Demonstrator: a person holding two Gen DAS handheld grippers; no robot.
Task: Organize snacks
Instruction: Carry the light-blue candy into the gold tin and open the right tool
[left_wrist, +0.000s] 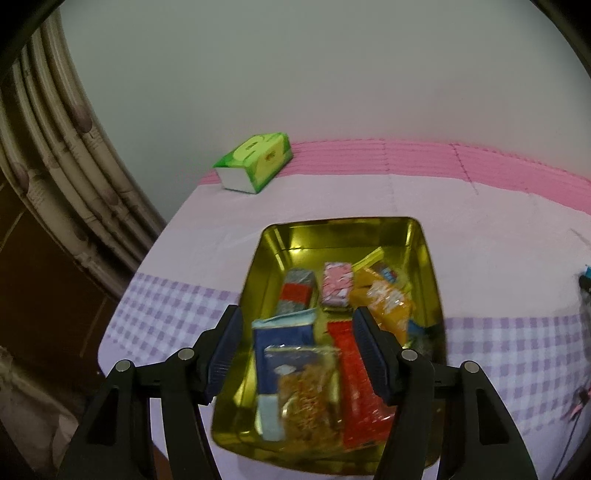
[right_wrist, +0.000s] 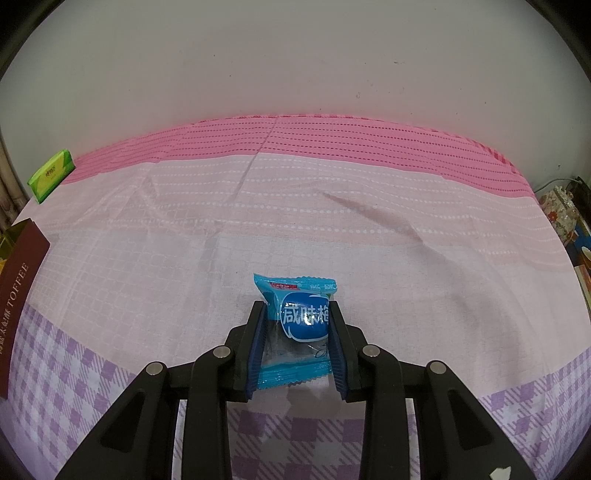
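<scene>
1 word readable, "TOFFEE", on maroon tin lid (right_wrist: 20, 291).

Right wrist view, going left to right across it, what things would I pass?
Dark red toffee tin at the left edge → green tissue pack → blue snack packet clamped in the right gripper → cluttered items at the right edge.

Left gripper (left_wrist: 297, 345) fingers apart, empty; right gripper (right_wrist: 297, 341) fingers clamped, both angled downward.
</scene>
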